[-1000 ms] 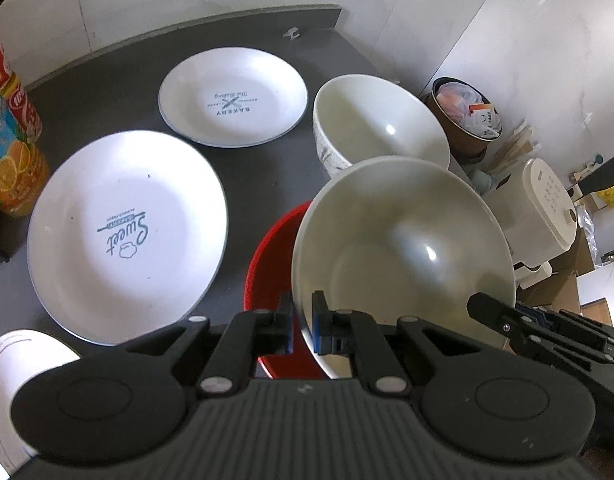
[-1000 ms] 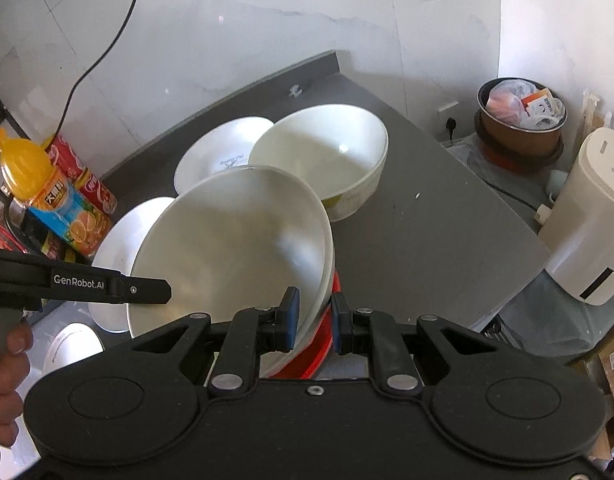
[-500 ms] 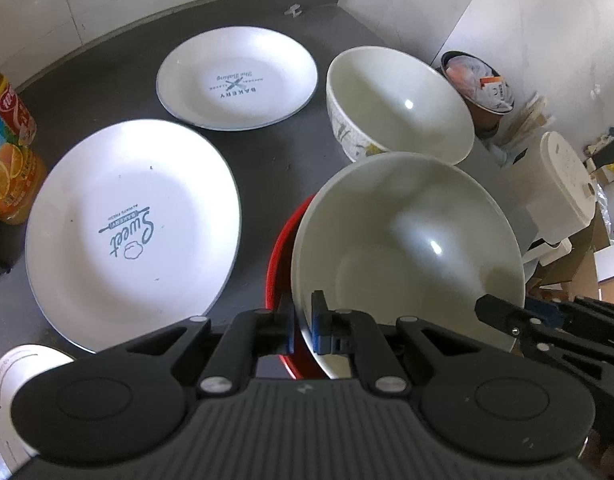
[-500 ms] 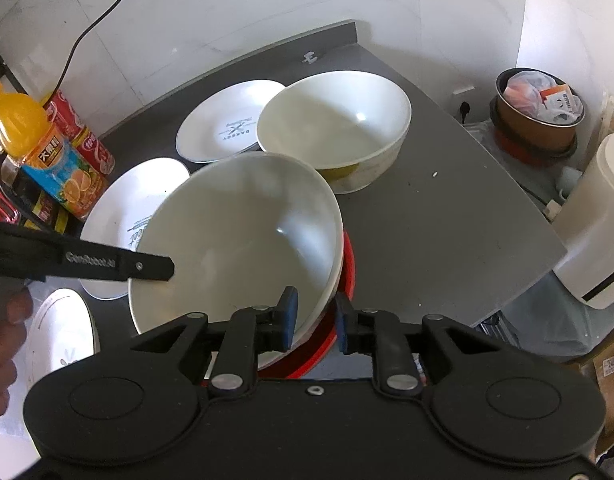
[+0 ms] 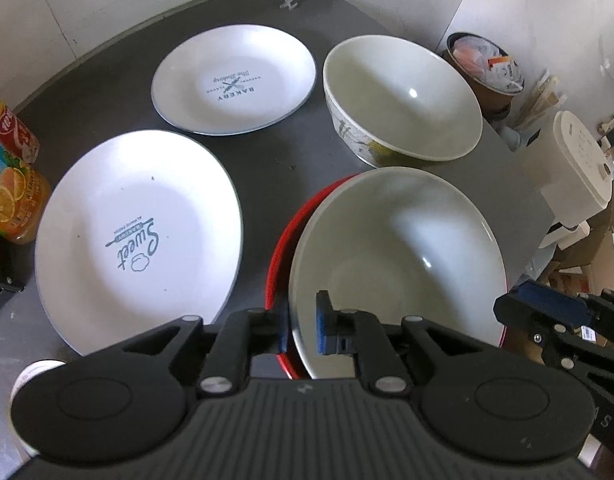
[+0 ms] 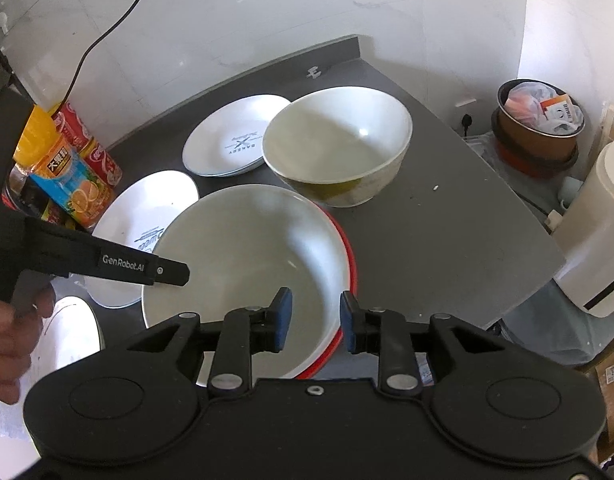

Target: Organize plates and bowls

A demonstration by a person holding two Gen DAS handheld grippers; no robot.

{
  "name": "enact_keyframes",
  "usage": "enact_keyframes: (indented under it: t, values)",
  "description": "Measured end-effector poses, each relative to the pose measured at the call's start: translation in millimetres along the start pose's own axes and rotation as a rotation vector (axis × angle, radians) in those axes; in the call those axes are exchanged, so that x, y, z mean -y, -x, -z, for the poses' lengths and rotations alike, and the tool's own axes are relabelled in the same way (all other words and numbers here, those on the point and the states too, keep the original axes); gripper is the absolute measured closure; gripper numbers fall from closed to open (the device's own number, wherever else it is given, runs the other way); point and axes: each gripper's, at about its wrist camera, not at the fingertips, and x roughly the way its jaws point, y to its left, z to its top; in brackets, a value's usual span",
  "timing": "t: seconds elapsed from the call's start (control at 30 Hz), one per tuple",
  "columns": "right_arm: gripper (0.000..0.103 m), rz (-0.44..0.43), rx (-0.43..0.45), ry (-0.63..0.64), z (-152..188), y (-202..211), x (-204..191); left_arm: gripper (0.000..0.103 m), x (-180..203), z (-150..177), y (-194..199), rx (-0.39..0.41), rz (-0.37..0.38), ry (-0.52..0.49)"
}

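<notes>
A wide white bowl [image 5: 395, 256] sits nested in a red bowl [image 5: 285, 236] at the near edge of the dark grey counter [image 6: 439, 232]. The left gripper [image 5: 301, 328] straddles its near rim, jaws narrow, pads barely clear of it. The right gripper [image 6: 313, 322] hangs over the opposite rim, jaws wide apart. Beyond stands a patterned bowl [image 5: 399, 100]; leftward lie a "Sweet" plate [image 5: 135, 232] and a "Bakery" plate [image 5: 235, 78].

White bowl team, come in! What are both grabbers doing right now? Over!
Left gripper open astride white bowl rim. Right gripper open at its other rim. Bowl nested in red bowl. Patterned bowl close behind.
</notes>
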Motion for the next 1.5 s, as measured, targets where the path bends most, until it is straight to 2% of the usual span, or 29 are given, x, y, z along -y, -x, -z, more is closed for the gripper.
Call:
enact_keyframes:
  t: [0.13,0.2,0.27,0.3,0.47,0.63,0.83,1.1,1.27,1.5]
  values:
    - [0.056,0.024,0.029,-0.015,-1,5,5,0.078,1,-4,3,-0.018,0.014,0.009]
    - [0.054,0.039,0.039,-0.017,-3,6,8,0.065,7,-4,10,0.006,0.003,-0.011]
    - [0.053,0.053,0.043,-0.025,-5,6,11,0.046,11,-5,22,0.056,-0.024,-0.033]
    - [0.051,0.055,0.046,-0.033,-6,5,13,0.041,11,-6,28,0.076,-0.020,-0.035]
    - [0.046,0.055,0.069,-0.075,-11,3,21,0.038,13,-16,42,0.124,-0.018,-0.033]
    - [0.027,0.069,0.121,-0.083,-16,10,25,0.036,15,-26,49,0.162,-0.027,-0.020]
    - [0.016,0.090,0.157,-0.126,-18,16,38,0.035,25,-37,48,0.185,-0.030,-0.039]
    - [0.014,0.118,0.164,-0.178,-18,17,56,0.034,34,-48,37,0.185,-0.012,-0.016]
    - [0.014,0.093,0.154,-0.216,-25,14,68,0.034,39,-56,26,0.184,-0.020,0.017]
    - [0.024,0.054,0.149,-0.241,-32,4,76,0.034,48,-69,14,0.185,0.007,0.032]
